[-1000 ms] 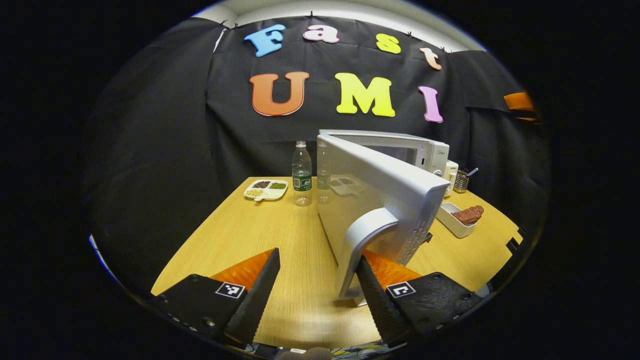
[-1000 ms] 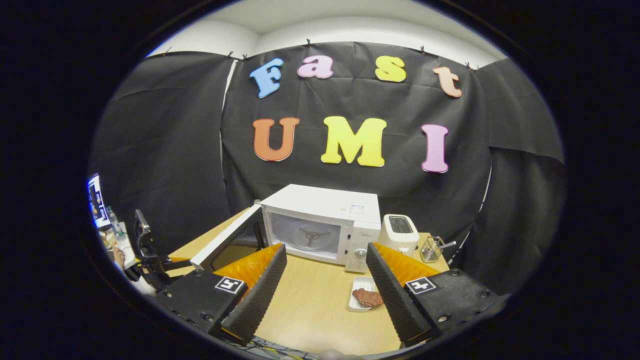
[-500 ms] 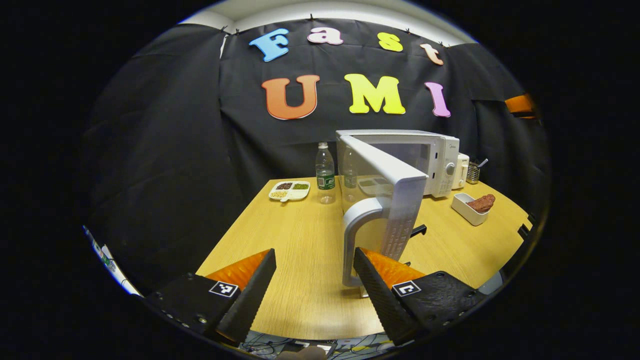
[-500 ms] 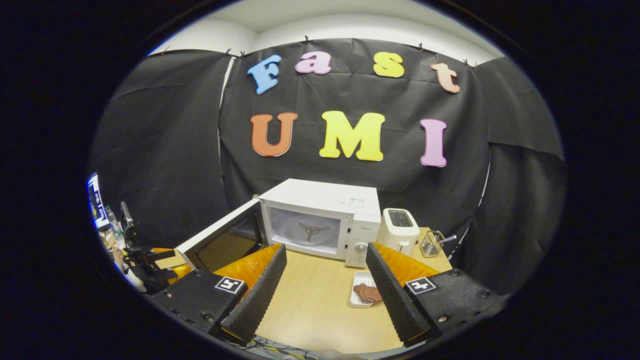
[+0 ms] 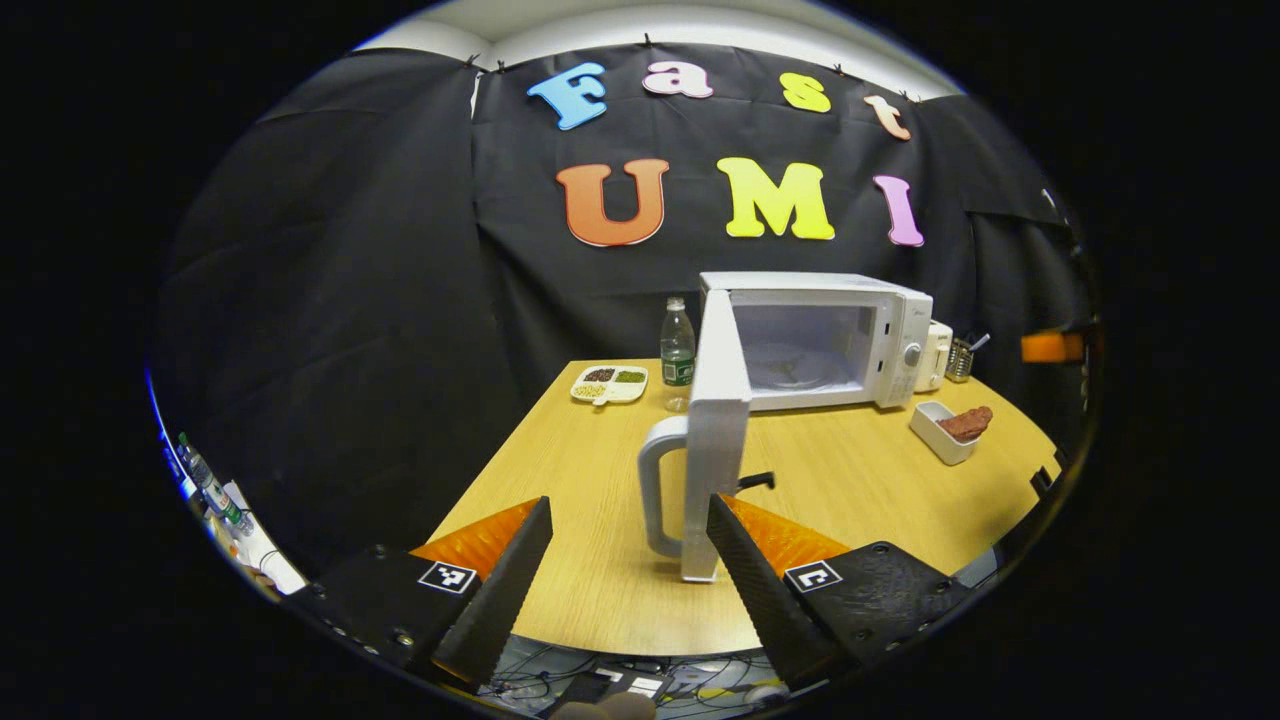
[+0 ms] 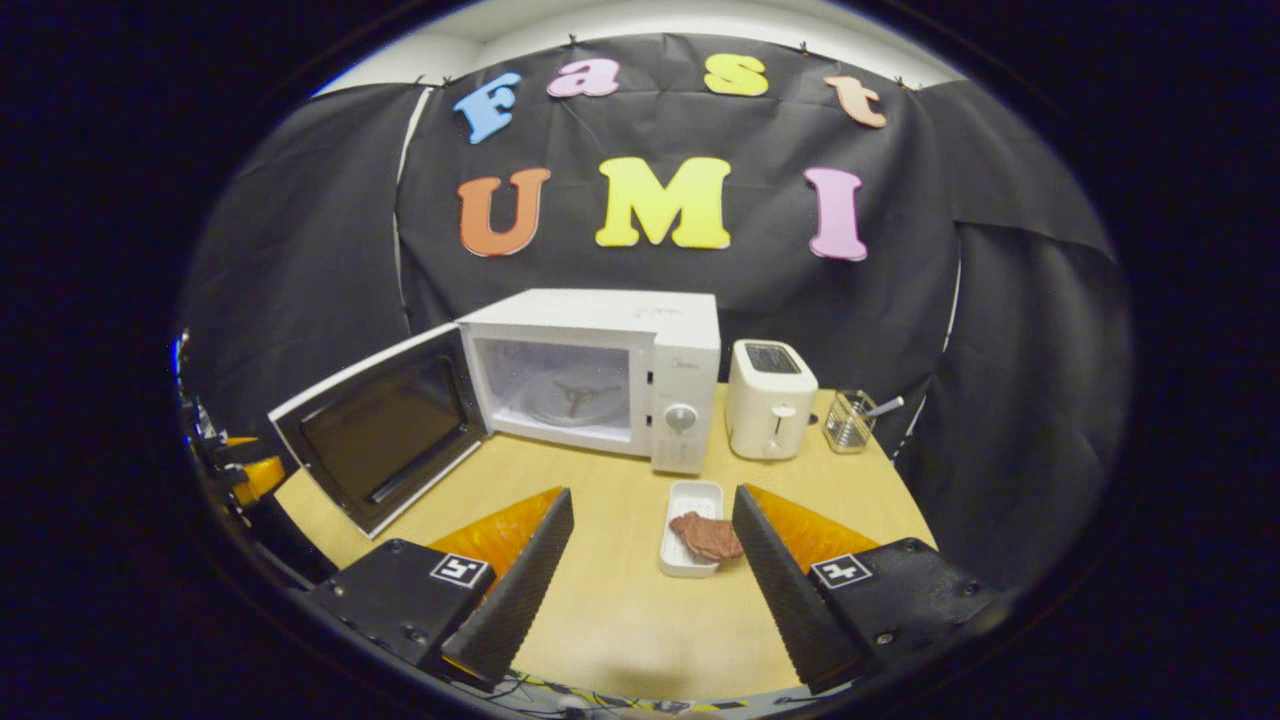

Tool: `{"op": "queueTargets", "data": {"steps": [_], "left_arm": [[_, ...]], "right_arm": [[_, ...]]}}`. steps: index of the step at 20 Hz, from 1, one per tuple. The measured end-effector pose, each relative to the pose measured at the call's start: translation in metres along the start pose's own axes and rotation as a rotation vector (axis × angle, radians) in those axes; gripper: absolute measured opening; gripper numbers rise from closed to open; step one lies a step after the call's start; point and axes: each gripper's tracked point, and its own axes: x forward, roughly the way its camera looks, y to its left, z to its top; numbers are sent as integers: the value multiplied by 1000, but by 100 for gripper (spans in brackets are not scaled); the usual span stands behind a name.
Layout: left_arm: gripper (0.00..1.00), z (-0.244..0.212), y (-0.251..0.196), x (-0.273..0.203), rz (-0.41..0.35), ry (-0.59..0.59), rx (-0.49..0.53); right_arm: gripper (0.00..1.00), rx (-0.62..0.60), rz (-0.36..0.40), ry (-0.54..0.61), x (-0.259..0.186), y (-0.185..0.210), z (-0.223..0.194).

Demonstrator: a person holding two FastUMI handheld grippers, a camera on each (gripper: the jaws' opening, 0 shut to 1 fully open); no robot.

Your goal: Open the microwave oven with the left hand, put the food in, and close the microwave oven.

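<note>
On the bench (image 6: 620, 600) the microwave (image 6: 600, 375) door (image 6: 375, 440) stands open, food (image 6: 705, 535) apparently untouched in its tray (image 6: 690, 500), both the left gripper (image 5: 628, 585) and right gripper (image 6: 650, 580) spread empty.

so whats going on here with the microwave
A person holds a two-finger tool in each hand. The white microwave oven stands with its door swung wide open, and the left tool sits open, just off the door's grey handle. The brown food lies in its white rectangular dish on the wooden table, ahead of the open, empty right tool.
</note>
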Motion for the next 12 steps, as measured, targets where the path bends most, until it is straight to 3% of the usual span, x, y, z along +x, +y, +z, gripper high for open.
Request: {"op": "queueTargets", "data": {"steps": [5, 9, 12], "left_arm": [[96, 58, -58, -18, -59, -67, -24], [96, 103, -106, -12, -100, -109, -34], [96, 130, -130, -4, -91, -128, -31]], "right_arm": [[100, 121, -11, 133, 49, -50, -68], [98, 156, 58, 183, 94, -65, -92], [98, 209, 124, 224, 126, -67, -100]]}}
